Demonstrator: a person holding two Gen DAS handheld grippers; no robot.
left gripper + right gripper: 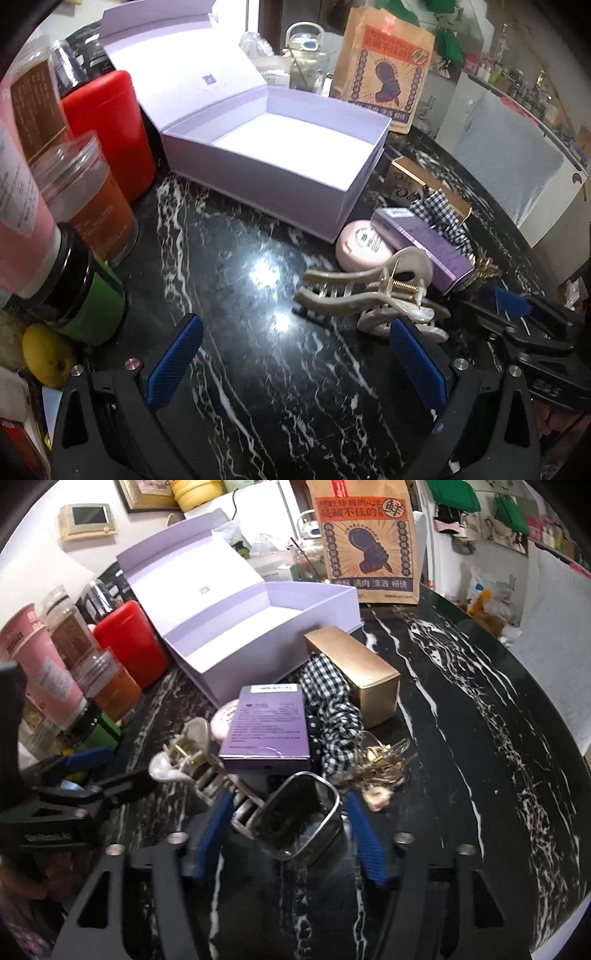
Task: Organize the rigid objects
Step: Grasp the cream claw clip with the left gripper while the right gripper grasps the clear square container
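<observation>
The right claw holds a small clear cup near the tabletop's front edge. It looks light, hard and slippery; squeeze its flat sides. The left claw is open, empty.

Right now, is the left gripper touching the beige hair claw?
Apart. The left wrist view shows the open left gripper over bare marble, the beige hair claw ahead of its fingertips.

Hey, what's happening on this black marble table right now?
A person is tidying small items with two handheld tongs. The right tongs are closing around a clear square cup, though contact isn't clear. The left tongs are open and empty above the marble table, near a beige hair claw. The lavender box stands open and empty; the purple carton and gold box remain outside it.
</observation>
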